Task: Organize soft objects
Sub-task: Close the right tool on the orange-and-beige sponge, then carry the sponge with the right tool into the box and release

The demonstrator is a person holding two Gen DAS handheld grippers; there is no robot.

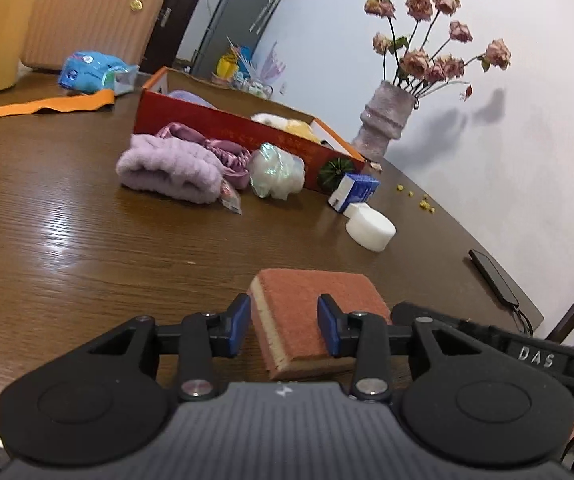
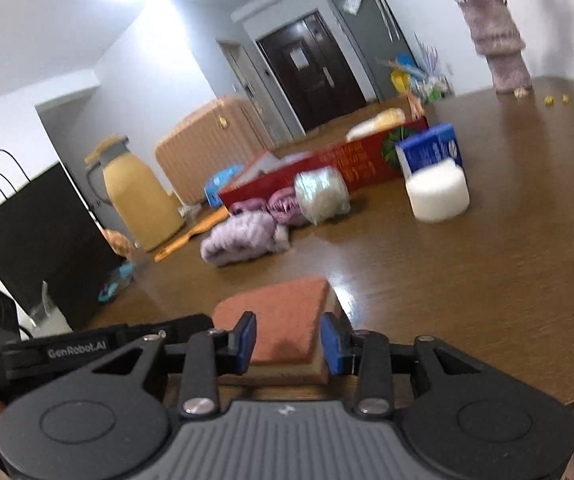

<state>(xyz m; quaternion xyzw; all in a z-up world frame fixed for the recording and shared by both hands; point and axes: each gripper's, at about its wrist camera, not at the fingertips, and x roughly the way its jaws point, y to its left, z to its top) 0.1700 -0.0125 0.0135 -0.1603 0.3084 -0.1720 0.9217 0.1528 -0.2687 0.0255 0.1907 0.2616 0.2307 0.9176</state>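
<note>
An orange scouring sponge with a yellow foam layer lies on the brown table near its front edge. My left gripper is open, its blue pads on either side of the sponge's near end. My right gripper is also open and straddles the same sponge from the other side. Further back lie a purple fluffy towel, a pink satin scrunchie, a wrapped white bath puff and a white round sponge. A red cardboard box holds some soft items.
A small blue and white carton lies by the box. A vase of dried roses stands at the back by the wall. A phone lies near the right edge. An orange strap, blue packet, yellow jug and black bag sit left.
</note>
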